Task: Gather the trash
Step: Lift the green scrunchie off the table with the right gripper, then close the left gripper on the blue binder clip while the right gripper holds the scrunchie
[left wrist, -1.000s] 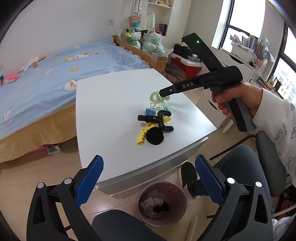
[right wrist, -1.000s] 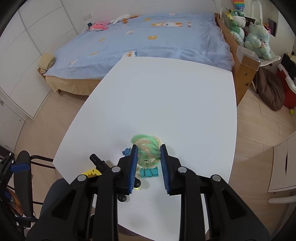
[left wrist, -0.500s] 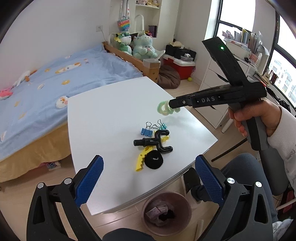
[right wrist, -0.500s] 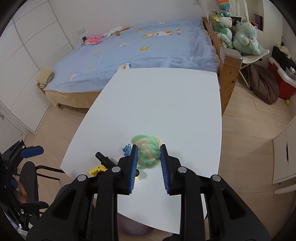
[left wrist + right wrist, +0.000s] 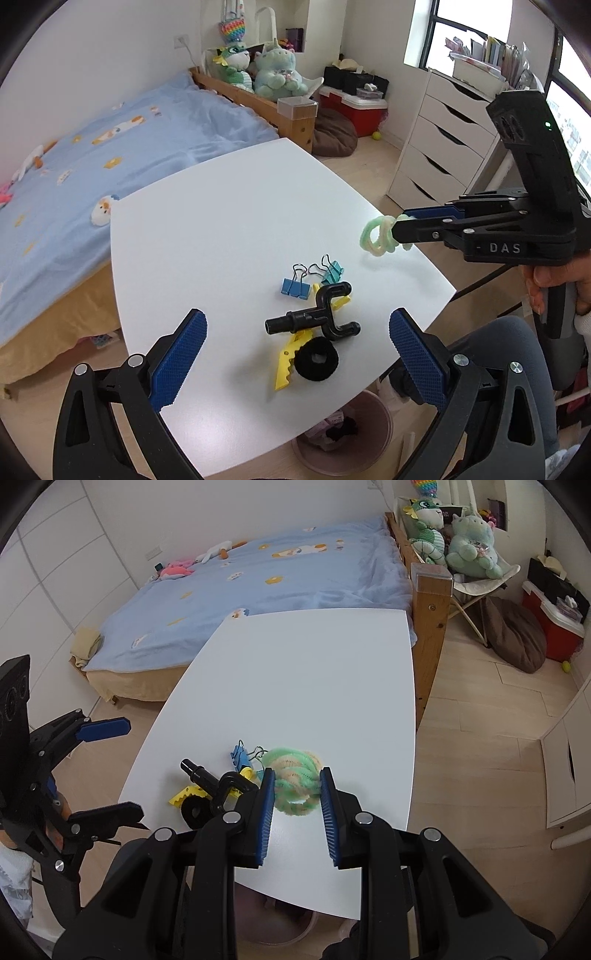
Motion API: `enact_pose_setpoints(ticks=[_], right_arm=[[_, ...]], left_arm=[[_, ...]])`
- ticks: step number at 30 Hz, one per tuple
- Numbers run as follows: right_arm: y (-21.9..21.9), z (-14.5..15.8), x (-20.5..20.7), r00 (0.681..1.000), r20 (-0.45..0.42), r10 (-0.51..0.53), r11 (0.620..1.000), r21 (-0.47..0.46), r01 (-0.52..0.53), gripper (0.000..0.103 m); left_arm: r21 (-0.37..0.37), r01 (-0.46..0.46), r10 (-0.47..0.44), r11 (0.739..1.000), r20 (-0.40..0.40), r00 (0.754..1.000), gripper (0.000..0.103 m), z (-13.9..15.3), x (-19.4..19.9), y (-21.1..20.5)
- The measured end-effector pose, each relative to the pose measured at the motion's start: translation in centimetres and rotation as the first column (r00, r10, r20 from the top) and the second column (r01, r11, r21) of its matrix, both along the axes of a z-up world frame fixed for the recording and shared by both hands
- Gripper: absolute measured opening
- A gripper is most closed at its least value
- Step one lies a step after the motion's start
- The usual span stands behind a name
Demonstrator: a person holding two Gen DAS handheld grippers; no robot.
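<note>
Right gripper [image 5: 297, 794] pinches fuzzy coil [image 5: 293, 781] above table [image 5: 229, 221] edge, left gripper [image 5: 297, 354] wide, empty; springy coil may slip, missing bin [image 5: 373, 435] below; 1 loose pinch.

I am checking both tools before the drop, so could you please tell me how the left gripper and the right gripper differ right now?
The left gripper has its fingers spread wide; the right gripper has them drawn close together. The left holds nothing, while the right is clamped on a green and cream pipe-cleaner coil, held above the white table. The left hangs over the table's near edge, with a black ring between its fingers in view. Both have blue textured pads on black frames.
</note>
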State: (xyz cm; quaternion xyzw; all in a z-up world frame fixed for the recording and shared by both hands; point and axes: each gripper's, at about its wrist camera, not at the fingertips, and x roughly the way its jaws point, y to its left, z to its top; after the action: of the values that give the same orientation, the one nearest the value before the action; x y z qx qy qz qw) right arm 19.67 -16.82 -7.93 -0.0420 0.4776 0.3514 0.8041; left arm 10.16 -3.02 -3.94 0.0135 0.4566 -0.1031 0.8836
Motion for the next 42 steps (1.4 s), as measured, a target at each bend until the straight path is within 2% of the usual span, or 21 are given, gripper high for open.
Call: enact_pose_setpoints(ticks=[6,13,19,30,31,36,38,39,41,42], right_arm=[[-0.8,-0.2,-0.1,1.000,-0.006,-0.007,1.000,0.003,0.007,0.024],[-1.5,-0.5,0.1,1.000,-0.009,-0.013,1.000,0.002,0.013,0.024],[-1.6,-0.8,0.4,1.000,-0.017,-0.016,1.000,0.000,0.016,0.024],[-1.5,-1.8,0.9,0.999,-0.035,-0.018,1.000,-0.008,0.017,0.024],[-1.5,-1.9,1.0,0.999,-0.036,-0.017,1.000,-0.009,0.017,0.024],[-1.3,-2.0,1.1,0.999,-0.038,-0.015,1.000,-0.010,0.015,0.024],[-1.3,-2.1,1.1,0.999,-0.038,-0.013,1.000,-0.011,0.013,0.024],[-1.2,-2.1,1.1,0.999,-0.039,-0.013,1.000,-0.012,0.012,0.024],[-1.2,-2.2,1.1,0.999,-0.039,-0.011,1.000,-0.012,0.011,0.024],[-1.2,-2.2,1.1,0.999,-0.040,-0.011,1.000,-0.012,0.011,0.024]], left_arm=[[-0.010,0.021,-0.021,1.000,-0.030,0.999,0.095,-1.0,2.7,-0.1],[0.014,0.062,-0.061,0.998,-0.044,0.997,0.095,-2.3,5.4,0.1],[0.014,0.089,-0.088,0.996,-0.064,0.994,0.095,-3.8,6.6,0.1],[0.002,0.146,-0.146,0.989,-0.086,0.986,0.067,-5.4,7.5,0.0],[-0.003,0.151,-0.150,0.989,-0.088,0.985,0.061,-5.4,7.5,-0.1],[-0.019,0.164,-0.165,0.986,-0.104,0.981,0.048,-5.9,7.6,-0.4],[-0.026,0.167,-0.168,0.986,-0.109,0.980,0.039,-6.0,7.7,-0.4],[-0.028,0.169,-0.171,0.985,-0.112,0.979,0.038,-6.0,7.7,-0.5],[-0.029,0.173,-0.175,0.985,-0.118,0.978,0.024,-6.1,7.8,-0.5],[-0.029,0.174,-0.176,0.984,-0.120,0.977,0.021,-6.1,7.8,-0.5]])
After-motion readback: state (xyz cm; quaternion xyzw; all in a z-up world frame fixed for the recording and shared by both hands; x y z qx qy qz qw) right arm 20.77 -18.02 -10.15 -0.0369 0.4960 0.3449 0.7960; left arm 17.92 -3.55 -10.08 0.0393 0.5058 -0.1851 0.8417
